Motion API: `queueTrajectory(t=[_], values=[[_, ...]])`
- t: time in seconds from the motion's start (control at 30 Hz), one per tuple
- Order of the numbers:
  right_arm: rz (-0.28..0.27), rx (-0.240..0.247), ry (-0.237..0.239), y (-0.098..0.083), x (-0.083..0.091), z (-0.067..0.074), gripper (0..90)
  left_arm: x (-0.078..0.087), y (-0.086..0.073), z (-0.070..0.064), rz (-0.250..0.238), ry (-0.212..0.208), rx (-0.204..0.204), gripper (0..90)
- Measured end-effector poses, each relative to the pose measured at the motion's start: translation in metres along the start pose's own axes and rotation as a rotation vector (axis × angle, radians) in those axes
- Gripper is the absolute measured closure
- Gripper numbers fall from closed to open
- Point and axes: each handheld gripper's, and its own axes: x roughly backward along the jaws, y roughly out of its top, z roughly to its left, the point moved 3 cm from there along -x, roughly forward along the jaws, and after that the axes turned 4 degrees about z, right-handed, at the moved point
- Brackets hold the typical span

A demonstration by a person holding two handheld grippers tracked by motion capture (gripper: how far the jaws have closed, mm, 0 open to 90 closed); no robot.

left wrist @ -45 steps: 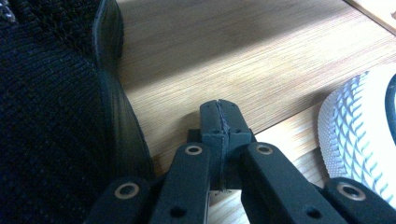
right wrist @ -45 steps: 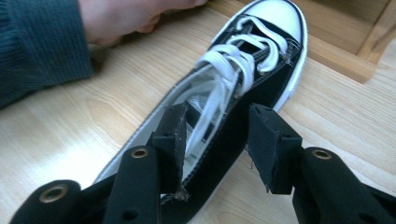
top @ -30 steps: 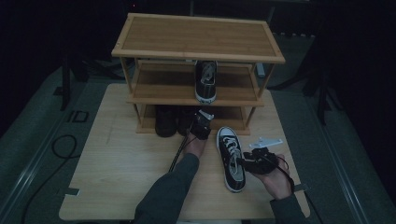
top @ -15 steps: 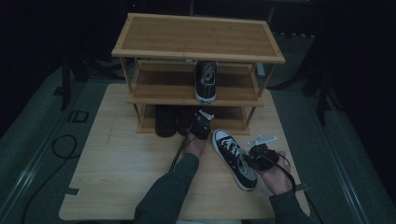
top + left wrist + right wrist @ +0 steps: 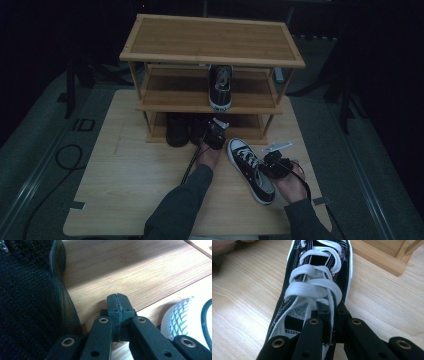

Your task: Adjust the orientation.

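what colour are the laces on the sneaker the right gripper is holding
White, flat laces on a black sneaker with a white sole edge; the right gripper view shows them best.

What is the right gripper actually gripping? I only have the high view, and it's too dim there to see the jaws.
Observer: In the right gripper view, the right gripper has just been closing its jaws; they now pinch the upper edge of the black sneaker, beside the top laces.
Operator: Is the left gripper holding anything?
Observer: No. The left gripper has its jaws shut together on nothing, over the bottom shelf of the rack.
Operator: What's next to it?
Observer: A black knit shoe stands close beside those jaws on that shelf.
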Motion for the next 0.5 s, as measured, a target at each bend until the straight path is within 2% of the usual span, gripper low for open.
queueTrajectory(t=[0.5], values=[[-0.019,-0.025,0.030,-0.004,0.013,-0.006,87.8,0.000,0.000,0.000,-0.002,0.000,0.002,90.0]])
